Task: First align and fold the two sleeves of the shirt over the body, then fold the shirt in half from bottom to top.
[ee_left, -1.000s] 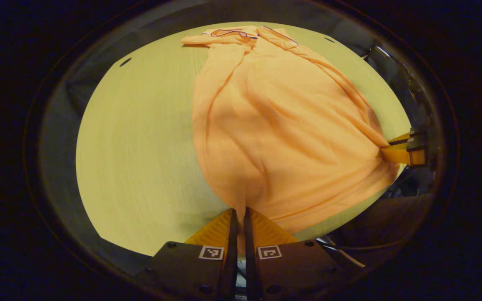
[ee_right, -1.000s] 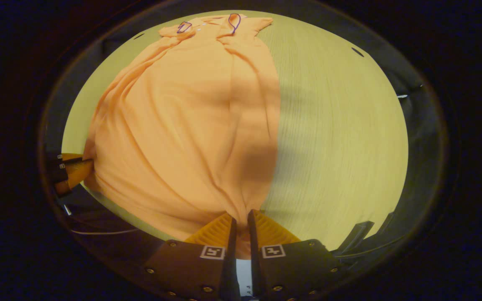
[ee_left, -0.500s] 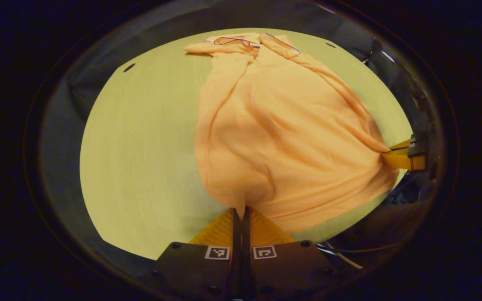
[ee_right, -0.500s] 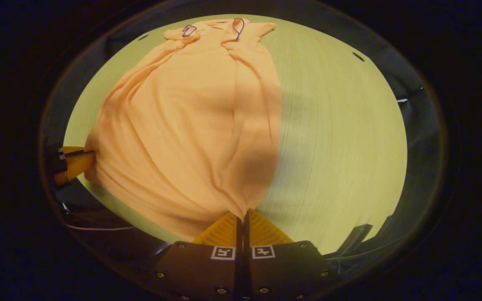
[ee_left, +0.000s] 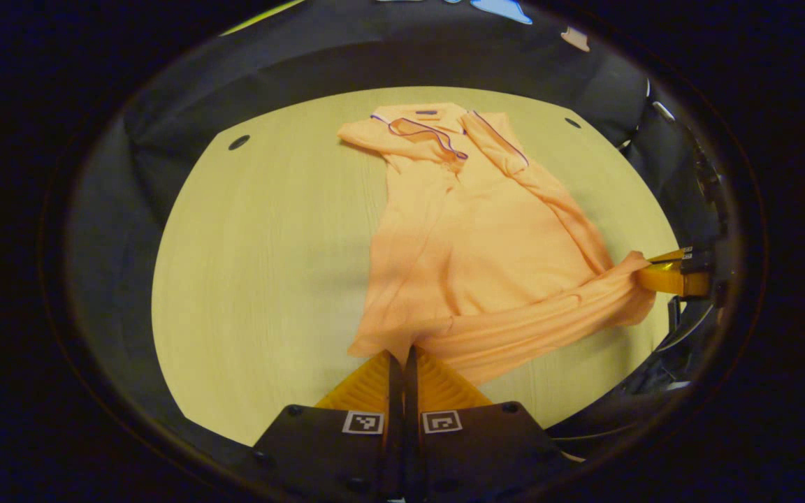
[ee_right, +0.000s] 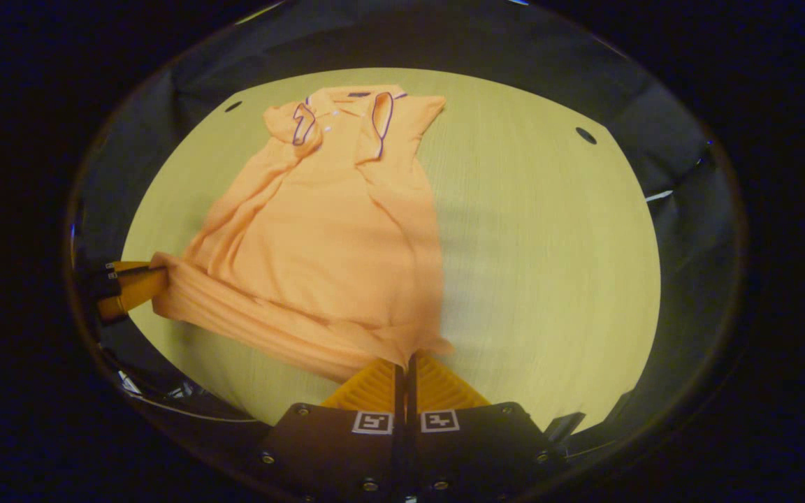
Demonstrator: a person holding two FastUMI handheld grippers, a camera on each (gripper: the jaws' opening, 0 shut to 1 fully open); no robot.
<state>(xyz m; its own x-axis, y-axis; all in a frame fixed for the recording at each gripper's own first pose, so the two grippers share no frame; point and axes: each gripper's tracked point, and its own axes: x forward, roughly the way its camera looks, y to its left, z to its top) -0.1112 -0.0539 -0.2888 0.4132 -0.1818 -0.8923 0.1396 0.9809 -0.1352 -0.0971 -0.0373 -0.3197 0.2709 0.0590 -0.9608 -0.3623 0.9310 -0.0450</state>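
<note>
Shirt [ee_left: 472, 237] orange, sleeves folded in, hem bunched (collar dark-trimmed)

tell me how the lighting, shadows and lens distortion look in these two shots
Left gripper view: dim warm light, fisheye bowing the pale wooden table into an oval; the orange collared shirt is fairly sharp. Right gripper view: same warm cast, a soft shadow falls on the table beside the shirt; no glare.

The orange collared knit shirt [ee_left: 486, 237] lies lengthwise ahead of the gripper, sleeves folded inward, its hem bunched and lifted nearest.
</note>
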